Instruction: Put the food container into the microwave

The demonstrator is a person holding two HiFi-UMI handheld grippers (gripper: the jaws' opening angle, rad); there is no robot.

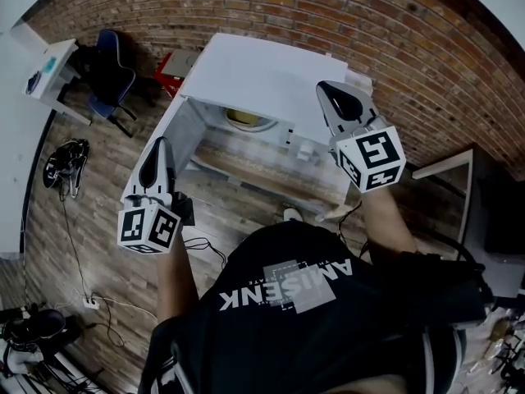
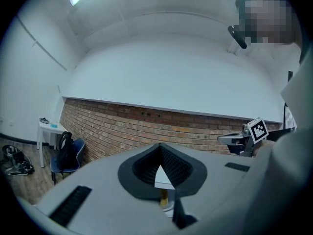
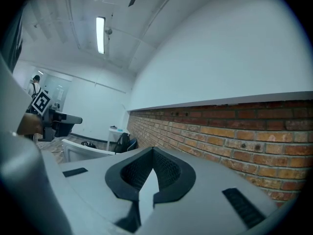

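The white microwave (image 1: 271, 76) stands on a wooden table (image 1: 271, 180) against the brick wall, its door (image 1: 171, 138) swung open to the left. Inside the cavity sits a round yellowish food container (image 1: 248, 120). My left gripper (image 1: 156, 156) hangs beside the open door, shut and empty; its pads meet at the tips (image 2: 160, 148). My right gripper (image 1: 332, 95) hovers above the microwave's right top corner, shut with nothing between its pads (image 3: 153, 153). Each gripper shows in the other's view: the right gripper (image 2: 242, 139) and the left gripper (image 3: 61, 120).
A blue chair with a black backpack (image 1: 111, 72) and a small white table (image 1: 47, 68) stand at the far left by the brick wall (image 1: 394, 48). A red object (image 1: 171, 66) lies behind the microwave. Cables (image 1: 78, 253) trail over the wooden floor.
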